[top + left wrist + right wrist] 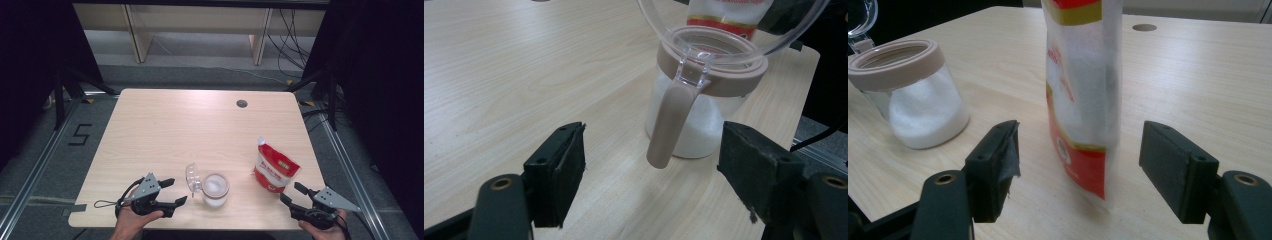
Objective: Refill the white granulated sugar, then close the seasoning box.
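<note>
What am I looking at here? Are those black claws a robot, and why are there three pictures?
No robot: a person holds a hand-held two-jaw tool in each hand. The high view looks down on the wooden table, with the left gripper and right gripper near its front edge. The other two pictures come from small cameras riding on each gripper, looking out between its own black jaws.

On the table stands a clear jar partly filled with white grains, its hinged clear lid flipped open, and a red and white pouch standing upright. In the left gripper view the jar's beige latch hangs down ahead of the open jaws. In the right gripper view the pouch stands between the open jaws, untouched. Nothing is held.
</note>
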The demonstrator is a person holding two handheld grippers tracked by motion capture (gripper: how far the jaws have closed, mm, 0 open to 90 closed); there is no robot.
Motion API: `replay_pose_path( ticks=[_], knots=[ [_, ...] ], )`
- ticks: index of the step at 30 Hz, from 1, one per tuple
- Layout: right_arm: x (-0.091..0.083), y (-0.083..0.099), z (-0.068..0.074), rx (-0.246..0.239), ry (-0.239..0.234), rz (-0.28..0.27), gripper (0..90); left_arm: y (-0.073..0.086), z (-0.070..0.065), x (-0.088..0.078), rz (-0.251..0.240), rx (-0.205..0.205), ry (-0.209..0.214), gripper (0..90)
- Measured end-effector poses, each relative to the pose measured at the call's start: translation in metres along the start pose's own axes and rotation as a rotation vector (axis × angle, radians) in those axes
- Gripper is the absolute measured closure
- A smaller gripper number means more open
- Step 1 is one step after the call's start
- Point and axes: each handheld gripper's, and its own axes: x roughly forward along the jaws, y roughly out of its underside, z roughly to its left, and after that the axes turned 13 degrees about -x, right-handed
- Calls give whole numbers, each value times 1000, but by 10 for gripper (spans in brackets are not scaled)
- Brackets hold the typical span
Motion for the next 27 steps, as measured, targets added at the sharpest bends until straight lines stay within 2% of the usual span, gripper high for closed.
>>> replay_pose_path(
  ticks=[2,4,5,7,8,9,12,13,15,17,18,19,21,22,25,26,27],
  knots=[
    [-2,0,1,9,-2,17,330,0,0,0,-2,-1,8,278],
    [-2,0,1,-13,11,7,330,0,0,-1,1,8,1,286],
    [-2,0,3,17,9,6,330,0,1,0,0,11,9,291],
    [-2,1,4,16,9,16,330,-1,0,0,-3,9,9,295],
    [-2,1,4,11,14,19,330,-1,0,0,-3,8,10,298],
    [0,1,2,-4,-6,-2,330,-1,0,0,0,8,9,300],
    [-1,1,2,-11,-4,9,330,-1,-1,-1,-1,6,6,335],
    [-1,1,1,-30,8,8,330,-1,-2,-2,7,20,3,359],
    [-2,1,3,-2,6,19,330,-1,-3,-2,3,44,15,472],
    [-2,1,4,10,6,22,330,-1,-5,-3,3,57,6,559],
    [-2,1,4,13,6,24,330,-1,-6,-3,1,64,5,594],
    [-2,1,3,-3,7,19,330,-3,-5,-4,-2,79,11,628],
    [-1,1,3,4,4,21,330,-3,-6,-4,-22,55,18,688],
    [-1,1,3,-4,-1,22,331,-3,-7,-5,-24,37,6,717],
    [0,1,5,21,-4,32,331,-3,-7,-6,-32,46,10,782],
    [0,1,5,17,-5,32,331,-4,-9,-7,-34,52,13,802],
    [1,1,2,-29,-15,28,331,-5,-10,-7,-35,56,18,819]
  ],
)
